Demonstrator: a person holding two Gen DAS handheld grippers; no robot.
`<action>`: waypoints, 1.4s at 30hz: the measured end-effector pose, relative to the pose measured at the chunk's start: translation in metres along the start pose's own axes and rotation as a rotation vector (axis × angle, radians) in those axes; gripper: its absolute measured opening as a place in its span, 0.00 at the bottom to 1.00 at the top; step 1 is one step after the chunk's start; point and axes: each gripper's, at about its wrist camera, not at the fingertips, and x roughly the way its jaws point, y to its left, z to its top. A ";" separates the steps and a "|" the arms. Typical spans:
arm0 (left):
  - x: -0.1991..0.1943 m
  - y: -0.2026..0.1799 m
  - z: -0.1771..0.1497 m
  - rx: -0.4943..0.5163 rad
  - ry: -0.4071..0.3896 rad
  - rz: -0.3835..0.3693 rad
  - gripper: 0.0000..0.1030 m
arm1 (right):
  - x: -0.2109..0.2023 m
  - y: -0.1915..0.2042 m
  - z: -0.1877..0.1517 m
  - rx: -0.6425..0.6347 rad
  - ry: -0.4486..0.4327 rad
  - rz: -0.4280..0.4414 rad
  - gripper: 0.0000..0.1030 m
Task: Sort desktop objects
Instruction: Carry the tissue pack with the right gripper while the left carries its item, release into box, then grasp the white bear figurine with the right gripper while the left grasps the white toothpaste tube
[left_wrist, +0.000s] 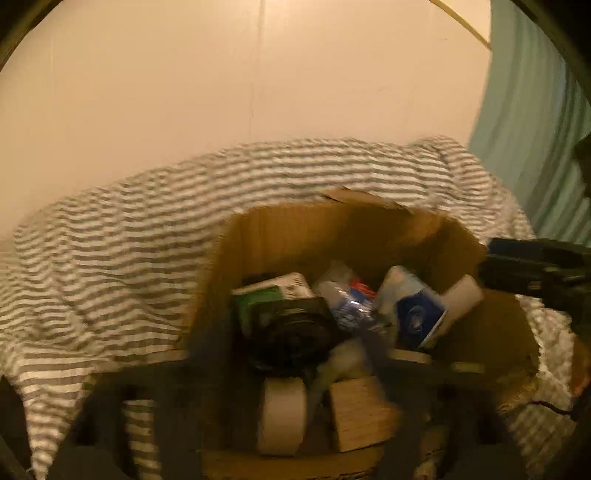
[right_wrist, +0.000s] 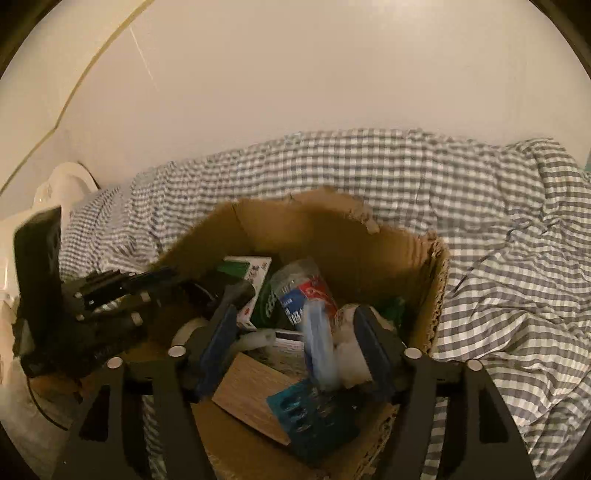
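An open cardboard box (left_wrist: 295, 229) (right_wrist: 332, 236) sits on a checked bedcover and holds several objects: a roll of tape (left_wrist: 282, 417), a wooden block (left_wrist: 360, 415) (right_wrist: 255, 391), a green and white box (left_wrist: 269, 295) (right_wrist: 247, 269), a crumpled bottle (right_wrist: 303, 291) and a blue card pack (left_wrist: 417, 314). My left gripper (left_wrist: 295, 373) is over the box, its fingers dark and blurred. My right gripper (right_wrist: 295, 350) is open above the box. A blurred light blue object (right_wrist: 319, 347) is between its fingers, apart from both pads. A teal tray (right_wrist: 314, 417) lies below.
The checked bedcover (right_wrist: 480, 206) (left_wrist: 110, 258) surrounds the box. A plain wall (right_wrist: 332, 74) is behind. A teal curtain (left_wrist: 532, 110) hangs at the right. A white fan-like object (right_wrist: 62, 184) stands at the far left.
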 end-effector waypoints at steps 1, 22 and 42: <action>-0.009 0.002 -0.001 -0.022 -0.046 0.033 0.97 | -0.007 0.002 0.002 -0.010 -0.013 0.005 0.70; -0.138 0.011 -0.173 -0.230 0.044 0.077 0.97 | -0.117 0.063 -0.155 -0.099 0.002 0.011 0.70; -0.083 -0.049 -0.305 -0.317 0.596 -0.089 0.67 | -0.030 0.095 -0.298 -0.143 0.556 0.115 0.31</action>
